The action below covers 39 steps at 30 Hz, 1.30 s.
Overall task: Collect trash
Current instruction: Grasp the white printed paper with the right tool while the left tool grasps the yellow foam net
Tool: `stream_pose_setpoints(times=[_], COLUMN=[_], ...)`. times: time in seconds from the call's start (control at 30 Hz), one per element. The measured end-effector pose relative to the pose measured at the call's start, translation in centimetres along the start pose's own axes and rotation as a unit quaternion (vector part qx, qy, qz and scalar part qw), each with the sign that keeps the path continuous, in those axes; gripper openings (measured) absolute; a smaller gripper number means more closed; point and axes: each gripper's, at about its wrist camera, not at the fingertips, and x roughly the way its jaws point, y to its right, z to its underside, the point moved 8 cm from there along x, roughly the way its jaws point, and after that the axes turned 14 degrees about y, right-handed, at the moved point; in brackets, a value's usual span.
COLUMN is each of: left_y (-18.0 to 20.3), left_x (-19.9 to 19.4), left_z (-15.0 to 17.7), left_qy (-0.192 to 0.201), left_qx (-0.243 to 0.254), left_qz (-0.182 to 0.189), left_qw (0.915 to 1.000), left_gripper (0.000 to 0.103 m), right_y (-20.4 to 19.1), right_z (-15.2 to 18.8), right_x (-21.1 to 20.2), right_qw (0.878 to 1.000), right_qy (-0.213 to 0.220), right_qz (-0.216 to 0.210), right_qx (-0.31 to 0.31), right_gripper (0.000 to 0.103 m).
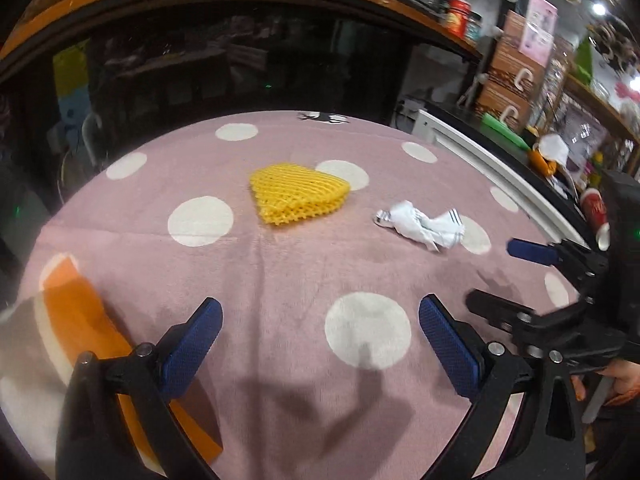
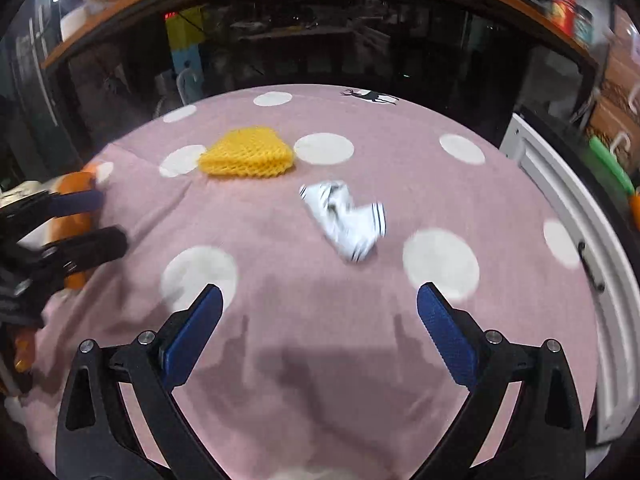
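A yellow foam fruit net (image 1: 299, 193) lies folded on the pink dotted cloth (image 1: 304, 264); it also shows in the right wrist view (image 2: 249, 153). A crumpled white wrapper with dark stripes (image 1: 421, 225) lies to its right, and shows in the right wrist view (image 2: 347, 218). My left gripper (image 1: 320, 344) is open and empty, well short of the net. My right gripper (image 2: 319, 332) is open and empty, short of the wrapper; it shows at the right edge of the left wrist view (image 1: 505, 276). The left gripper shows at the left edge of the right wrist view (image 2: 105, 222).
An orange and white patch (image 1: 76, 312) lies on the cloth at the near left. A white cabinet edge (image 2: 560, 216) borders the table on the right. Dark glass and wooden shelves with tins (image 1: 458, 16) and boxes stand behind.
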Motion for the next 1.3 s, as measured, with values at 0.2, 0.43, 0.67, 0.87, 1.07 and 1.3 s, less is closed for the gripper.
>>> stream_pose_setpoints(times=[0.2,0.43,0.67,0.87,1.07,1.3], left_y=[-1.0,-1.6,-1.4,-0.4,0.0,0.6], left_x=[2.1,4.1,5.4,7.0,10.2,13.7], left_z=[-0.4,-0.4,-0.8,-2.3,-3.6,-3.7], left_qy=[-0.011,-0.023,-0.028,-0.028,-0.051,-0.094], left_qx=[-0.033,-0.051,-0.054,-0.041,-0.015,0.004], left_qz=[-0.012,-0.025,-0.039,-0.042,-0.053,-0.061], left_qw=[0.9993,0.9981,0.9974,0.9979,0.9972,0.9937], left_gripper=[0.097,0.097,0.097,0.097,0.097,0.097], right_y=[1.4,1.2,1.9,2.0,2.4,3.0], right_z=[-1.7,-0.8,-0.4,0.6,1.8,3.7], right_x=[5.1,7.0,3.8,-0.3,-3.7,-6.1], right_qw=[0.999,0.999,1.000,1.000,1.000,0.999], right_qy=[-0.019,-0.039,-0.013,-0.001,0.003,0.004], right_qz=[0.020,0.007,0.013,0.007,0.009,0.018], right_qx=[-0.024,-0.034,0.007,0.018,0.022,0.031], right_gripper=[0.081,0.032,0.030,0.030,0.030,0.030])
